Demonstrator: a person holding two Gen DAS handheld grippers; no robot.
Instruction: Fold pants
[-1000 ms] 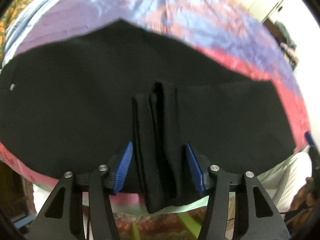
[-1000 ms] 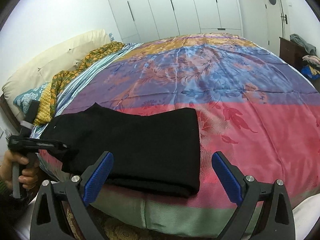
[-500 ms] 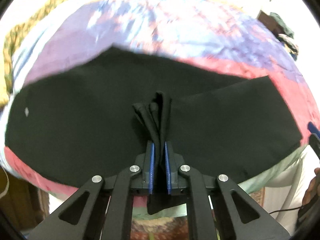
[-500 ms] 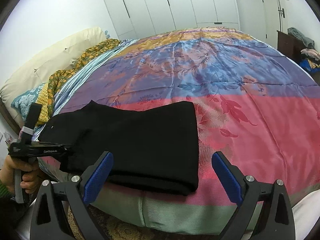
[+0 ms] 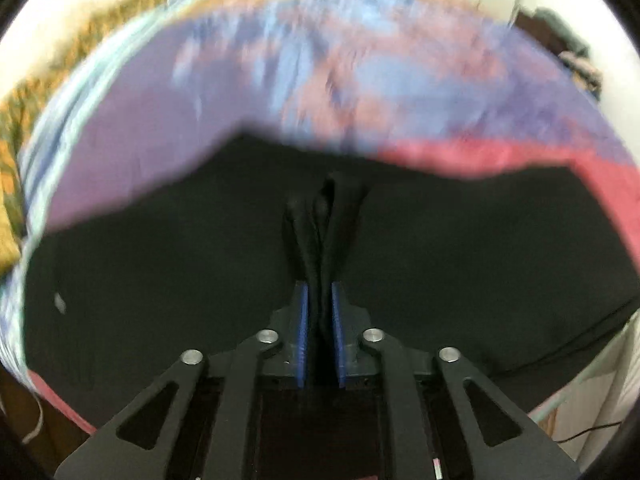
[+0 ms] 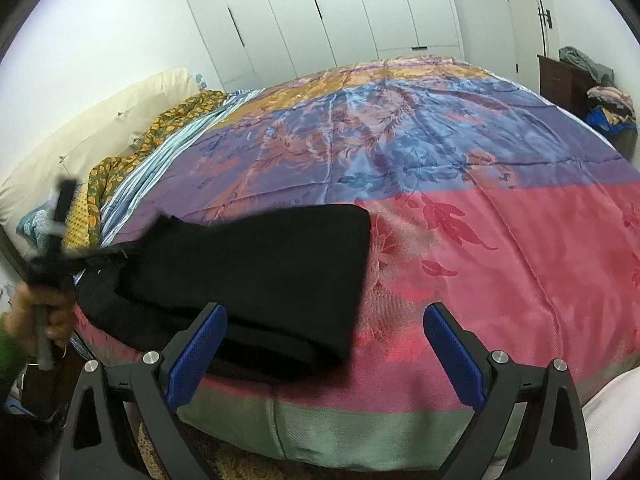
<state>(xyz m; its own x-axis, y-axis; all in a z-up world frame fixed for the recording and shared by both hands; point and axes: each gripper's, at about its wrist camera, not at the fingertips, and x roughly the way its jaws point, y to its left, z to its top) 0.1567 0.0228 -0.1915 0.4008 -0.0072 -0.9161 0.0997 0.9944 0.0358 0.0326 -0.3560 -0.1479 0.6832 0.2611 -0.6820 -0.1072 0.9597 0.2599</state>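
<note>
Black pants lie on the near part of the bed, doubled over, their end edge toward the pink band. In the left wrist view the pants fill the lower half, blurred. My left gripper is shut on a bunched fold of the pants near the bed's front edge; it also shows in the right wrist view, lifting the left part of the cloth. My right gripper is open and empty, above the bed's front edge by the pants' near right corner.
The bed carries a satin spread in pink, blue, purple and orange bands. Pillows and a patterned blanket lie at the left. White wardrobes stand behind. A dark cabinet with clothes is at the right.
My left gripper closed on the bunched fold of the pants and has lifted it up and toward the bed's far side. The right gripper stayed open and moved slightly closer.
</note>
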